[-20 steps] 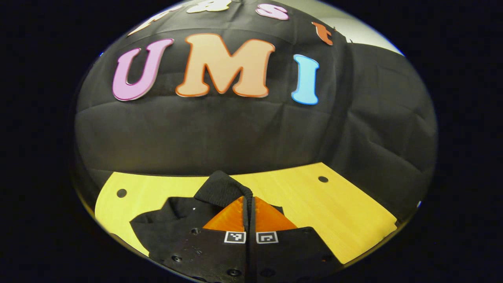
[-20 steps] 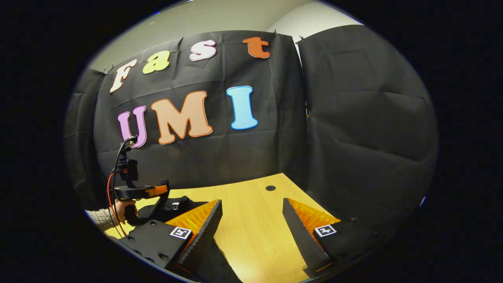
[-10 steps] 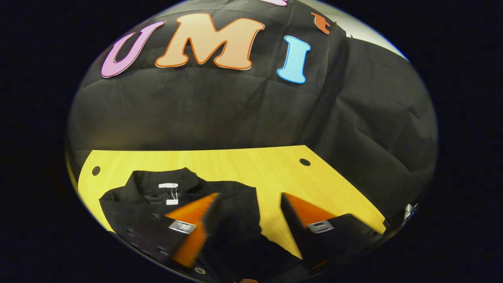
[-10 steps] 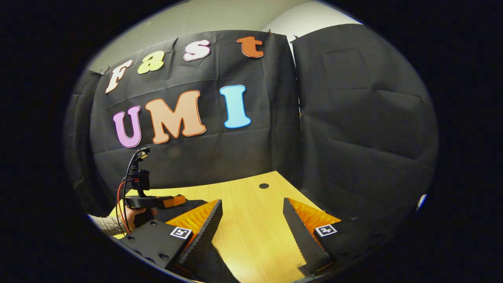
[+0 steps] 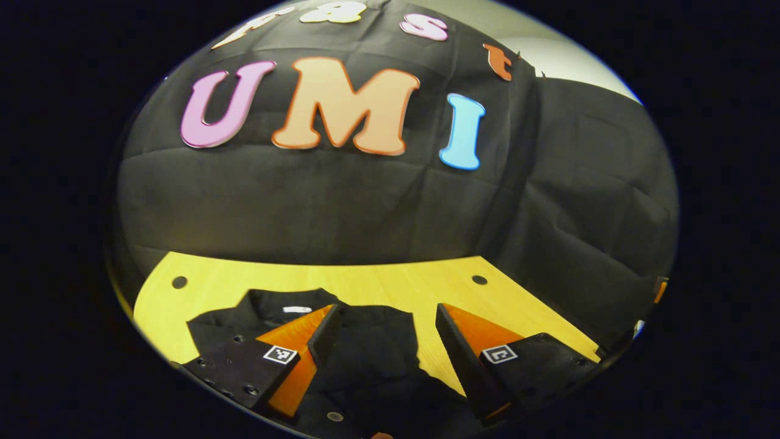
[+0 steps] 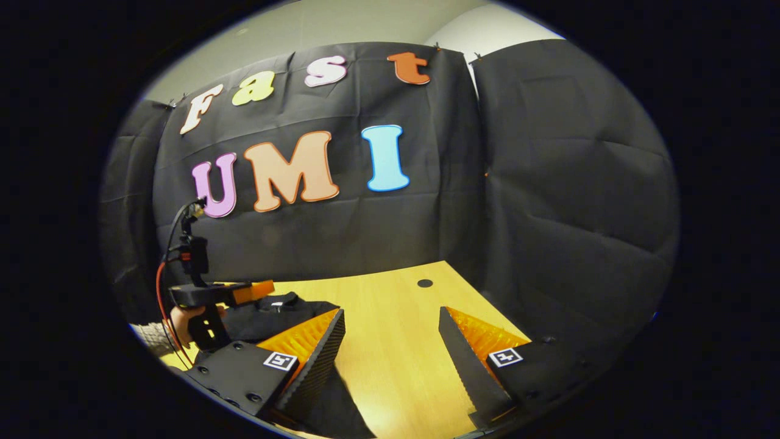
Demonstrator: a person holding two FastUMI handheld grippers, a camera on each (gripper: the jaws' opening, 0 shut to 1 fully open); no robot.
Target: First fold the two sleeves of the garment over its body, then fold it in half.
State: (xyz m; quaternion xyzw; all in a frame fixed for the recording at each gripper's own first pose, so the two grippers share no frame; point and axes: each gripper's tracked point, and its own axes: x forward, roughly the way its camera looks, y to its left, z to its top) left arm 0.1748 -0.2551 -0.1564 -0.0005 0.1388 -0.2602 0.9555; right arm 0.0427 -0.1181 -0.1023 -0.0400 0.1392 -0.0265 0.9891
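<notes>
Black garment [image 5: 365, 360] spread on the wooden table [image 5: 390, 283], collar with its white tag toward the booth wall, body running back under the left gripper [image 5: 385, 341]; one sleeve seemingly laid over the body already, though dark folds on dark cloth hard to read. Left gripper hovering above the garment, jaws wide, holding nothing; parted that way probably to take the next fold. Seen again from the right gripper view [image 6: 234, 294], just left of the garment's collar end [image 6: 274, 308], gripped by a hand [image 6: 180, 318] in a knitted sleeve. Right gripper [image 6: 390, 350] to the right of the garment, over bare table, jaws likewise wide and empty; likely waiting its turn. Halving fold not yet done, by the look of the outspread cloth.
</notes>
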